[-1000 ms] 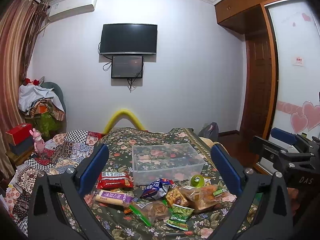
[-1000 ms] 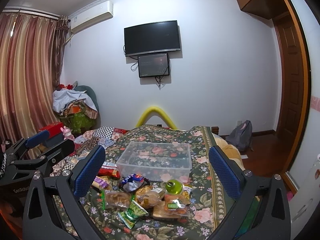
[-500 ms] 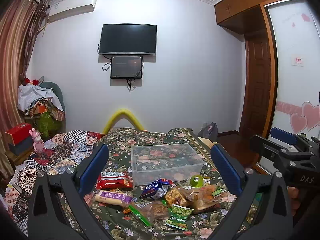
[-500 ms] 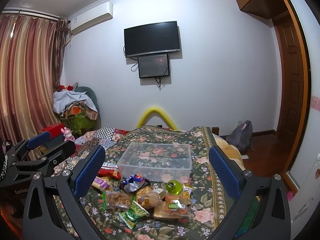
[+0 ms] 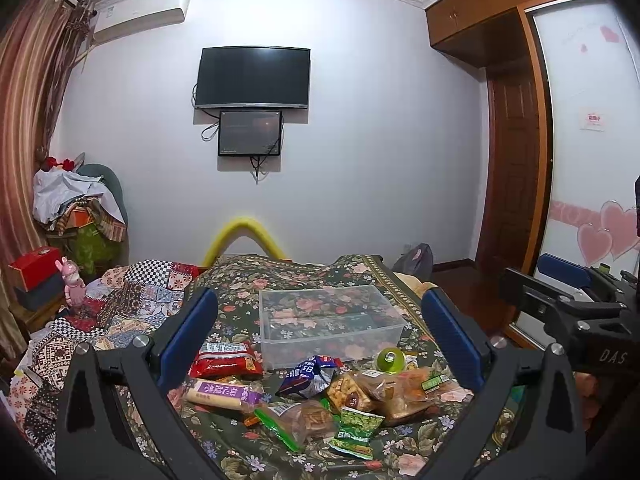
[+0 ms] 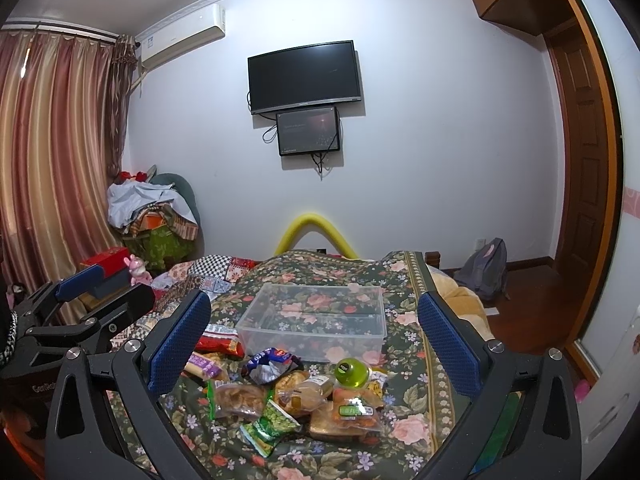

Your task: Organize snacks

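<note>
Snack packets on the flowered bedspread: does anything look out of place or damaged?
The blue crinkled snack packet lies crumpled beside the clear plastic bin; whether it is opened, I cannot tell. The bin holds no snacks. Nothing has spilled.

The right claw [image 6: 314, 334] hung wide apart above the bed [image 6: 412, 280], its blue pads [image 6: 180, 336] framing a heap of snacks on the floral bedspread. A clear plastic bin [image 6: 316, 320] sat behind the heap, holding nothing. Just in front of it lay a crumpled blue packet [image 6: 270, 364], a green round-capped bottle [image 6: 352, 372], a green pea packet [image 6: 270, 428], and several clear bags of baked goods [image 6: 240, 398]. A red packet [image 6: 218, 342] lay left of the bin, partly hidden by the left pad. The left claw [image 6: 92, 292] reached in from the left edge, its fingers apart, well clear of the snacks. A dark television [image 6: 305, 76] hung on the far wall.
</note>
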Motion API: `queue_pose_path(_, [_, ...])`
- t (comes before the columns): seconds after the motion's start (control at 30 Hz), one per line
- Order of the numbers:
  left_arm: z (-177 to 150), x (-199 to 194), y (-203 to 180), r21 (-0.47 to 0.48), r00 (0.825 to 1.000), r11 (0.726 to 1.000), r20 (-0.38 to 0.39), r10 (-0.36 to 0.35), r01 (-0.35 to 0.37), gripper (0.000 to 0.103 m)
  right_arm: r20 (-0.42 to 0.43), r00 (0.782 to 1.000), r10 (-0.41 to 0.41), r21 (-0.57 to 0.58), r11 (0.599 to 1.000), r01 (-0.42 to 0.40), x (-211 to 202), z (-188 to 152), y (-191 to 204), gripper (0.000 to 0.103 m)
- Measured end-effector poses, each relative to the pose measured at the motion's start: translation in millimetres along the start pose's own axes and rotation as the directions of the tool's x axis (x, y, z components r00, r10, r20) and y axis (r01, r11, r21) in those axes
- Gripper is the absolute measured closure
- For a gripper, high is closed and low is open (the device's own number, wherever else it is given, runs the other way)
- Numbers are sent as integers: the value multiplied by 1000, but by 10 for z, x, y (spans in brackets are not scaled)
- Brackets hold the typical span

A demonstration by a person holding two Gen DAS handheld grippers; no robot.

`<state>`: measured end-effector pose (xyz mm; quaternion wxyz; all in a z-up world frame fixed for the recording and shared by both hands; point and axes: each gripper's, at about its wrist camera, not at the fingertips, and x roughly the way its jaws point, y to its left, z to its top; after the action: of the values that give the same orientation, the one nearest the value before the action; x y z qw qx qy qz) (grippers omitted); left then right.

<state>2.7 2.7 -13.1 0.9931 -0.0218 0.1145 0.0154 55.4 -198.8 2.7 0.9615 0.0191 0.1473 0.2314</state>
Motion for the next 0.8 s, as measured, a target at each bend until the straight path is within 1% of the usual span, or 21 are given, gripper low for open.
queue_pose_path(0.27, [-22,19,5,9,1000,1000,-4,1,-1,0,-15,1000,8,7,1000,-7,35,-26,-4,0])
queue_pose_path(0.47, [-95,115,71,-4,999,1000,-35,2,-2,0,-42,999,9,8,1000,-9,129,-93,-38,0])
queue_pose_path(0.57, [-150,192,138,-14,998,1000,-64,5,-6,5,-68,998,6,4,1000,-6,189,-165,-69,1])
queue_pose_path(0.63, [-205,264,195,-13,996,1000,-90,17,-18,9,-95,995,5,3,1000,-4,246,-223,-99,7])
queue_pose_path(0.67, [-235,303,223,-13,994,1000,-104,22,-24,11,-110,994,4,3,1000,-4,279,-253,-117,7])
queue_pose_path(0.73, [-310,398,302,-9,989,999,-141,33,-35,15,-140,990,1,1,1000,-1,343,-317,-163,9])
queue_pose_path(0.8, [-377,473,377,-2,984,999,-173,46,-47,16,-175,985,-7,-4,1000,7,409,-390,-211,11])
